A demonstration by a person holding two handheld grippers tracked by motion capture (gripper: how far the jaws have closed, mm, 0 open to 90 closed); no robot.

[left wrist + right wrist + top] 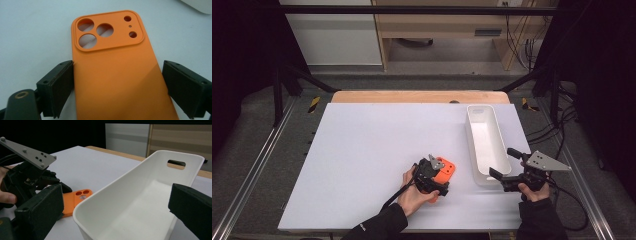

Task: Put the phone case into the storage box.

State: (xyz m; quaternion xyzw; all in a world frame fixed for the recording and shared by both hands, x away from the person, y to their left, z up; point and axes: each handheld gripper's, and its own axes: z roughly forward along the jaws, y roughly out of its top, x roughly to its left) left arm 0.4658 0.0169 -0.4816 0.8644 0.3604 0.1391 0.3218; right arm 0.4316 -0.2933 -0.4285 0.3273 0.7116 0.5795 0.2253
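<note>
- Where the near edge of the white table (362, 150) meets the person's sleeves, two hands come up from below, each holding a gripper; the left hand (412, 196) sits right of the middle of that edge, the right hand (534, 191) close to the near right corner
- The left gripper (432, 176) is lowered over an orange phone case (444, 171); in the left gripper view the case (117, 75) lies flat with its back up and its camera cut-outs at the far end; the jaws are spread to either side of it, the left pad at or just beside its long edge, the right pad a little clear, so nothing is pinched
- The right gripper (507, 167) is held at the near end of a white bin (502, 150); in the right gripper view its jaws stand wide apart, one on each side of the bin's (130, 202) near end, with a gap showing at both, gripping nothing
- The case lies just left of the bin's near end, apart from it
- Farther off, the bin runs lengthwise along the right edge toward the far right corner; a handle slot (176, 163) is cut in its far end wall
</note>
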